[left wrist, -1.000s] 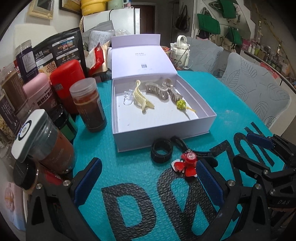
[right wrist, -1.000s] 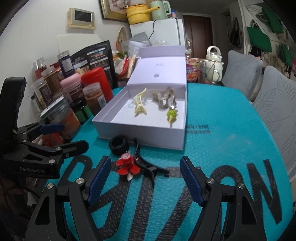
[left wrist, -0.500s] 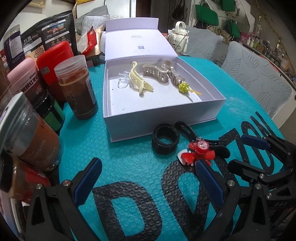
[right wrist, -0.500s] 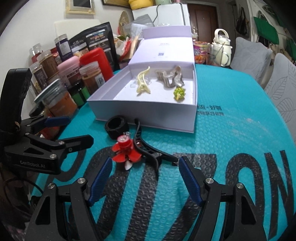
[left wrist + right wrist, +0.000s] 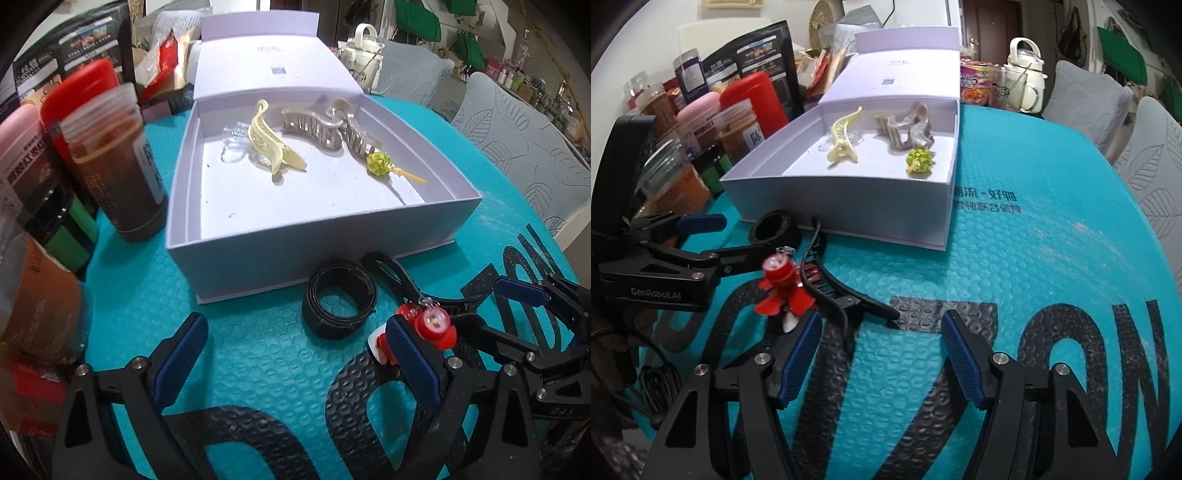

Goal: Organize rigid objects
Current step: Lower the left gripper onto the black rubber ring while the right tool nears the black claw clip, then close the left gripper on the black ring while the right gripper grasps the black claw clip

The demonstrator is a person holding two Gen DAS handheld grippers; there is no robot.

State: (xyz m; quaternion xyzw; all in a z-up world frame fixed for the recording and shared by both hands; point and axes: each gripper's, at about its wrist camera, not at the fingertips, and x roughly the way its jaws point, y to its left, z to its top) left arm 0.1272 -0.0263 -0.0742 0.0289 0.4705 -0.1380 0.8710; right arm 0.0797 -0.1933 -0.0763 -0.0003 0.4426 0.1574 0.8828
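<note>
An open white box (image 5: 314,236) (image 5: 849,206) holds a cream hair clip (image 5: 269,144), a grey claw clip (image 5: 325,125), a clear clip (image 5: 232,147) and a green flower pin (image 5: 378,164). On the teal mat in front of it lie a black ring band (image 5: 338,304) (image 5: 774,229), a red flower clip (image 5: 430,326) (image 5: 783,288) and a black claw clip (image 5: 846,295) (image 5: 399,273). My left gripper (image 5: 295,358) is open, low over the mat just before the black band. My right gripper (image 5: 879,354) is open just before the black claw clip.
Several jars and bottles (image 5: 122,162) stand along the left of the box. Snack bags (image 5: 750,62) stand behind. A white kettle (image 5: 1027,77) and grey chairs (image 5: 524,129) are at the back right. The mat (image 5: 1034,258) stretches right of the box.
Both grippers have moved forward and lower toward the loose items in front of the box. The objects have not moved.
</note>
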